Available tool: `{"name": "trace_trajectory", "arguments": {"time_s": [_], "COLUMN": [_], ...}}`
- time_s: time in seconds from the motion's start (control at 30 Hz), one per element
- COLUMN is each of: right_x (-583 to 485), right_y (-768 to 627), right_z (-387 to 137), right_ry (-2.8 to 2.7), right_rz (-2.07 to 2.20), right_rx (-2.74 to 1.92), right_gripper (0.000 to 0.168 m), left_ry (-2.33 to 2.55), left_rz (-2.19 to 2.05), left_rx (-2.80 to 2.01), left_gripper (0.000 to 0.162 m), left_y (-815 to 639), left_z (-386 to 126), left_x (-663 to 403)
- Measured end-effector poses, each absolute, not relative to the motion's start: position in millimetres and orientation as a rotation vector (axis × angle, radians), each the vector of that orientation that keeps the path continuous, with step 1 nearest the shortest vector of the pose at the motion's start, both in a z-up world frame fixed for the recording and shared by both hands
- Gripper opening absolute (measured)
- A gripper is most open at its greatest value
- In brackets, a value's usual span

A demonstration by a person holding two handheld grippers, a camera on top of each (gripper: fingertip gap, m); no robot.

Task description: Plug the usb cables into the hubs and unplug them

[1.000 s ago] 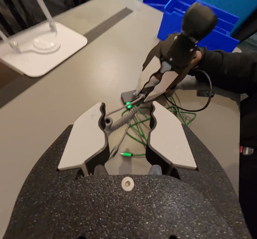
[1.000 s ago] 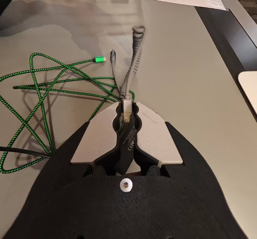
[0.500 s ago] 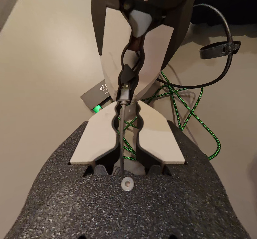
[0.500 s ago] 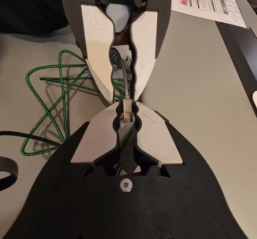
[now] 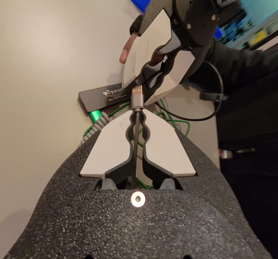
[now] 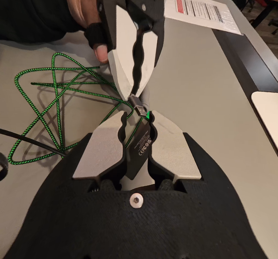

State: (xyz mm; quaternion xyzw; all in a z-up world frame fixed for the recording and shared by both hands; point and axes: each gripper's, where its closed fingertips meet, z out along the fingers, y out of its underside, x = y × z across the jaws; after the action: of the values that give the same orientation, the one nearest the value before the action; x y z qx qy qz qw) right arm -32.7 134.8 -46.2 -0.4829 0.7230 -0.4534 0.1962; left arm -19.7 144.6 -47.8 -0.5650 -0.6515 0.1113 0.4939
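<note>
The left gripper (image 5: 137, 112) pinches the thin grey cable (image 5: 136, 137) just behind its grey metal USB-A plug (image 5: 136, 96), which points toward 12 o'clock, clear of the flat black rectangular hub (image 5: 103, 97). The right gripper (image 6: 136, 114) stands part open around that hub, seemingly loosely. A bright green plug (image 5: 95, 114) sits in the hub's end at 8 o'clock. The green-and-black braided cable (image 6: 57, 95) sprawls on the beige table (image 6: 195, 78).
</note>
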Motion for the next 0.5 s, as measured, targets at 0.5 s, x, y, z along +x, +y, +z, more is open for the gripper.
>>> {"name": "trace_trajectory", "arguments": {"time_s": [0.5], "right_x": [-71.8], "right_y": [118.6], "right_z": [-81.0], "right_ry": [2.383], "right_rz": [-0.969], "right_rx": [-1.037], "right_gripper": [0.035], "left_ry": [-1.198], "left_rz": [0.212], "left_rx": [-1.098], "left_gripper": [0.005], "left_y": [137.7], "left_z": [3.9], "left_x": [0.7]}}
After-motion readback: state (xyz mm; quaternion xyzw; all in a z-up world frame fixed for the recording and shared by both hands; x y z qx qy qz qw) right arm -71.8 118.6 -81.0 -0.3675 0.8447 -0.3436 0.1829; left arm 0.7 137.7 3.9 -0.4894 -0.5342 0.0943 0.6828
